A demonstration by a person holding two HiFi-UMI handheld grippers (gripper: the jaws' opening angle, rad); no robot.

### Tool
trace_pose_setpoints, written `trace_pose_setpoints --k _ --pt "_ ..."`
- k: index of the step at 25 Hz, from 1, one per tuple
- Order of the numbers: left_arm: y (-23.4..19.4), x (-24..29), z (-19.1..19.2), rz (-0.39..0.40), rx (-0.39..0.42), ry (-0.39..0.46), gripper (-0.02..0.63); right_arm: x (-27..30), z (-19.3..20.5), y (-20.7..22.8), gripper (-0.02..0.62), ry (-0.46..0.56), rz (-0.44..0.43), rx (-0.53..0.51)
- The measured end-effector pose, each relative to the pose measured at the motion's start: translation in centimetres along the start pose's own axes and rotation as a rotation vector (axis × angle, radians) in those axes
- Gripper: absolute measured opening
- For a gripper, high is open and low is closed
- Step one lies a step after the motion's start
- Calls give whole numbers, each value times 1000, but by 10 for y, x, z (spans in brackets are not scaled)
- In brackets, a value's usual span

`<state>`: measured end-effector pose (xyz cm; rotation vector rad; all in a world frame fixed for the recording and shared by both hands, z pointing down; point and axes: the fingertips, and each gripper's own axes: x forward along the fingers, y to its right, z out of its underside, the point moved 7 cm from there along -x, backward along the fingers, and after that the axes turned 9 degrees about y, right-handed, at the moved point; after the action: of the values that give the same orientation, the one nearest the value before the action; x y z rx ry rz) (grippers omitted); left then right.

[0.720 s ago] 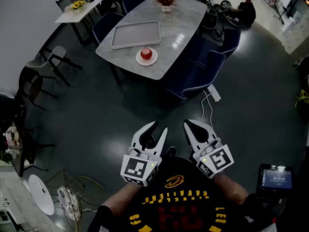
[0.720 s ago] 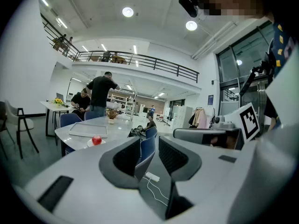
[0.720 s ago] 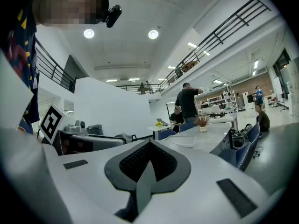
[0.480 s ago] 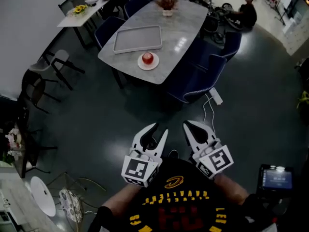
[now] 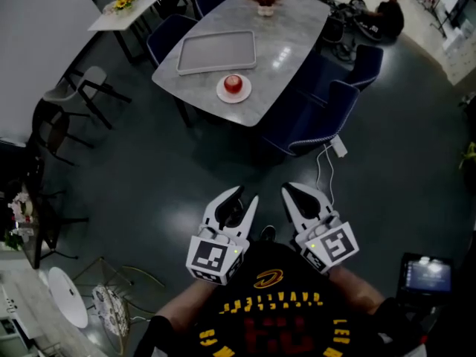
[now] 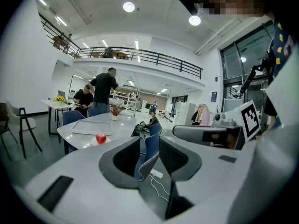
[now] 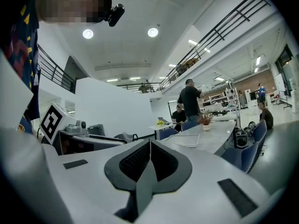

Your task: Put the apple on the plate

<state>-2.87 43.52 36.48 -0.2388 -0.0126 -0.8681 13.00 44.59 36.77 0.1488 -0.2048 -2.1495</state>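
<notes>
Red apple [image 5: 233,83] sits on the small white plate [image 5: 221,92] near the front edge of the grey table [image 5: 290,43], just beside a tray [image 5: 216,52], so the job looks done to me. The person stands well back from it, both tools held close to the body. The left gripper [image 5: 245,196] has its jaws apart with nothing between them; the right gripper [image 5: 289,191] has its jaws pressed together, empty. Best now to keep both clear and leave the fruit alone.

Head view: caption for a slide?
Apple sits on plate on far table; left gripper open, right gripper shut, both empty.
</notes>
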Motion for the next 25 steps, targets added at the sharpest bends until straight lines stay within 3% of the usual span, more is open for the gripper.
trace_pose_setpoints --k 15,25 --pt "-112 66 -13 40 -80 -16 127 124 8 27 6 -78 31 -25" --pt "-179 87 -21 78 -138 -14 127 182 17 34 8 -128 131 4"
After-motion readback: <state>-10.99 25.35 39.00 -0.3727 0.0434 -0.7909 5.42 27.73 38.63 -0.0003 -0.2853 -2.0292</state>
